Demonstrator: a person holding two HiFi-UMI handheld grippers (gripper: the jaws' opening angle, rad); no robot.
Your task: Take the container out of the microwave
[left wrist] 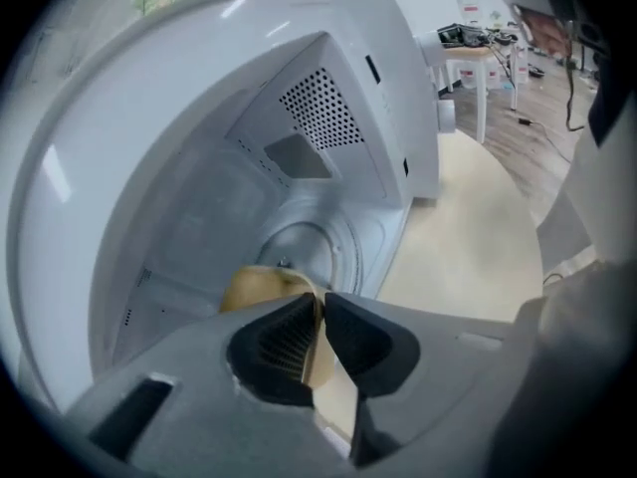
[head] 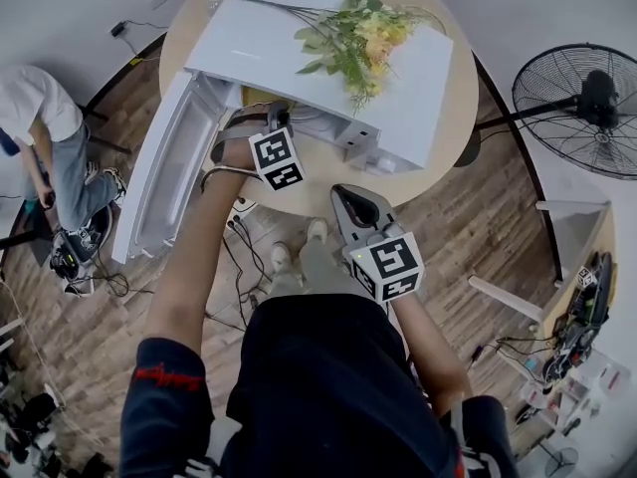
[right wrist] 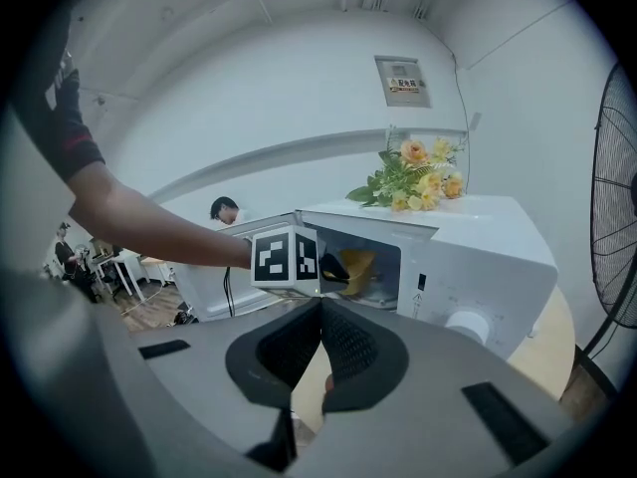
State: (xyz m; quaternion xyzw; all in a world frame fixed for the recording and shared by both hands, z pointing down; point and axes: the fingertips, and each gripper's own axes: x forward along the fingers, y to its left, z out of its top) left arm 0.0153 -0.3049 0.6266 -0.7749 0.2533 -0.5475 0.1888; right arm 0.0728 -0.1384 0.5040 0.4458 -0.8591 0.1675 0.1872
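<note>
The white microwave stands on a round table with its door swung open to the left. Inside the cavity sits a tan-yellow container, which also shows through the opening in the right gripper view. My left gripper reaches into the opening, and its pads are pressed on the container's thin rim. In the head view only its marker cube and body show at the opening. My right gripper hangs in front of the table edge, shut with nothing between its pads.
A bunch of yellow flowers lies on top of the microwave. A standing fan is at the right. A person sits at the left, with cables on the wooden floor under the table edge.
</note>
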